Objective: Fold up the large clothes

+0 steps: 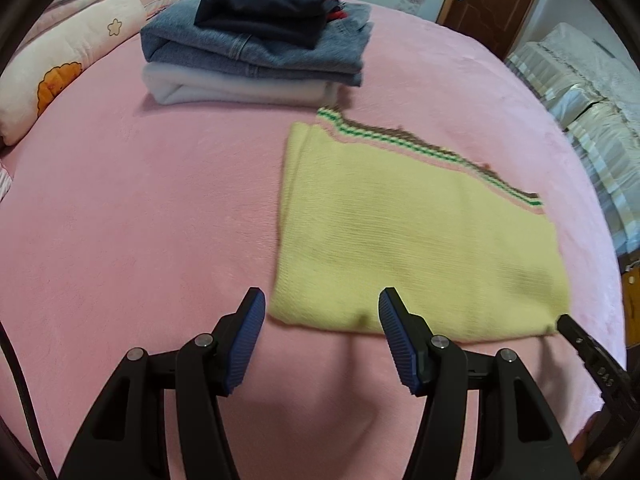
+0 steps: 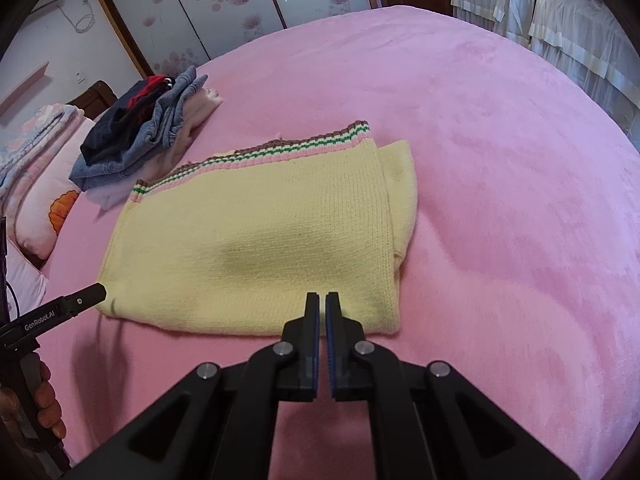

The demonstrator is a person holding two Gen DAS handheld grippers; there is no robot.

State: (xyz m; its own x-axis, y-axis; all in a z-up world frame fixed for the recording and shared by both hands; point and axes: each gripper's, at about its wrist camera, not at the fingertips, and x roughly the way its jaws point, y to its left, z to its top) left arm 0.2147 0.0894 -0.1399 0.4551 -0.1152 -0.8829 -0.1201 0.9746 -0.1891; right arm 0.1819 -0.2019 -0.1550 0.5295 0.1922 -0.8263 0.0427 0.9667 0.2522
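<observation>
"GenRobot.AI" is printed on the left gripper [image 2: 86,295], which gapes wide and empty. The right gripper [image 2: 323,300], pressed together on nothing, hovers over a folded yellow sweater [image 2: 260,240]. Sweater and clothes stack [image 1: 256,40] lie on a pink bed [image 2: 500,160].

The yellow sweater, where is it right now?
The yellow sweater lies folded on the pink bed, just ahead of both hand-held grippers, with the stack of folded clothes beyond its striped hem.
</observation>
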